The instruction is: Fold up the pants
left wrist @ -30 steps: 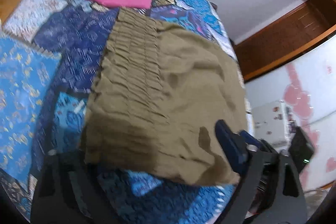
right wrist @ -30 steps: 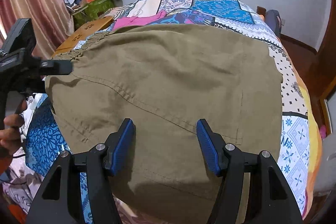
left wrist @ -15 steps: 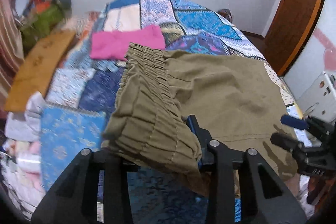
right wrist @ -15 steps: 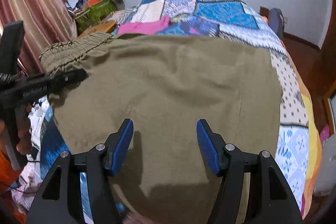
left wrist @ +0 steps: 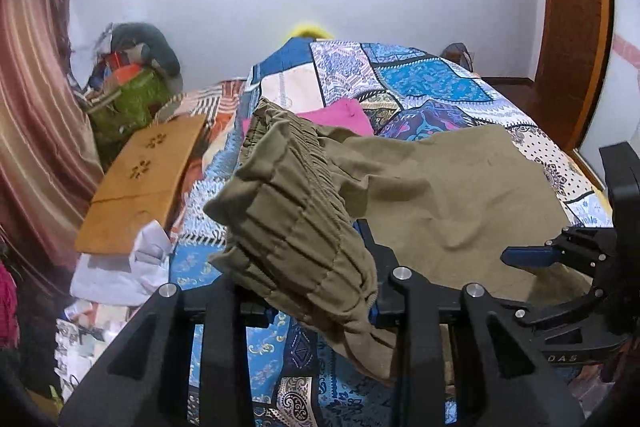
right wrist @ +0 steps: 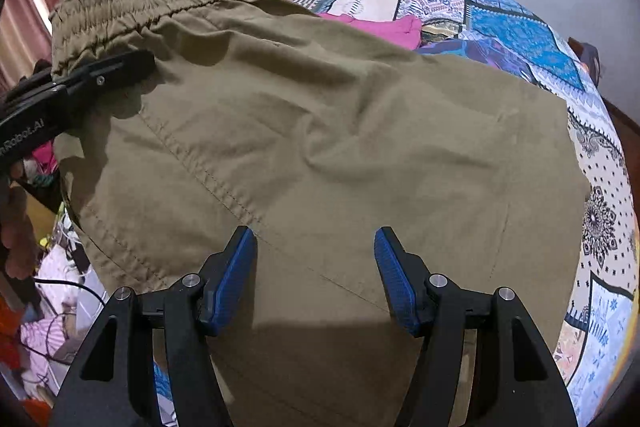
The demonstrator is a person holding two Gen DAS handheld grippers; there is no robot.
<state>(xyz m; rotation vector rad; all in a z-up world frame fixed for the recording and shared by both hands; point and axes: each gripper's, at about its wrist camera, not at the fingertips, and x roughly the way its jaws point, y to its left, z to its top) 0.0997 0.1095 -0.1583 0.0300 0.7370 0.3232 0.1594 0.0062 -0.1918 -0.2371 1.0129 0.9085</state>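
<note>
Olive pants (right wrist: pixel 328 147) spread across the patchwork bed (right wrist: pixel 600 211) toward its near edge. Left gripper (left wrist: pixel 320 291), jaws having just closed, clamps the gathered waistband (lifted clear of the quilt). Right gripper (right wrist: pixel 316 275) hovers parted above the fabric, holding nothing.

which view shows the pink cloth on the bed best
The left wrist view: the pink folded cloth lies near frame centre beyond the khaki pants. The right wrist view shows only a strip of it above the pants.
</note>
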